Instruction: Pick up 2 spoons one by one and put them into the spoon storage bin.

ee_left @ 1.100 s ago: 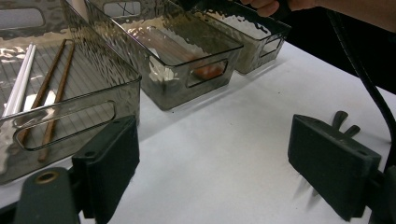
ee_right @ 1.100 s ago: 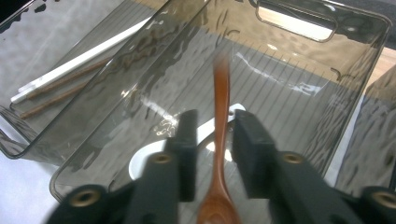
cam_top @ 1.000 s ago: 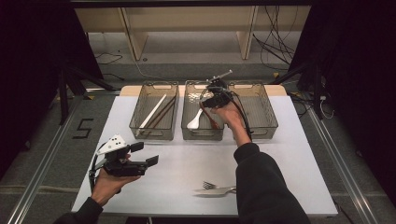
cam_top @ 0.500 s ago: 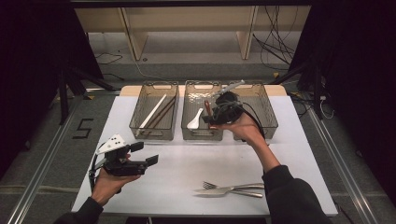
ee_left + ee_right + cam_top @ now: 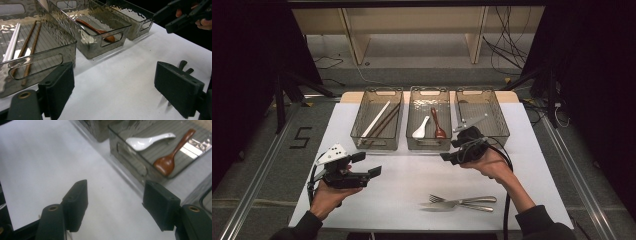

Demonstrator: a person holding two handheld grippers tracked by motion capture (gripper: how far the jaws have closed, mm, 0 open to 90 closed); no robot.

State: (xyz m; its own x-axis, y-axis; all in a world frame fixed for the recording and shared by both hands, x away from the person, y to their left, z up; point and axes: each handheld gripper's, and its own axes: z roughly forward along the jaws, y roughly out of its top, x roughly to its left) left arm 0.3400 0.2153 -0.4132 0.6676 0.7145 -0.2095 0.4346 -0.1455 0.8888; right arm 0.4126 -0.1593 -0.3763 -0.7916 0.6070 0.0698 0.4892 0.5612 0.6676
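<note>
Hovering empty, jaws just opened apart, right claw (image 5: 451,156) sat nearest the silver metal forks (image 5: 459,202), which lay crosswise on the white tabletop (image 5: 412,180), toward the person.

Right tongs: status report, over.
Right tongs open, empty, jaws just opened, in front of the middle bin. Left tongs open, empty, over the table. Two forks loose on the near side. Path to them clear.
</note>
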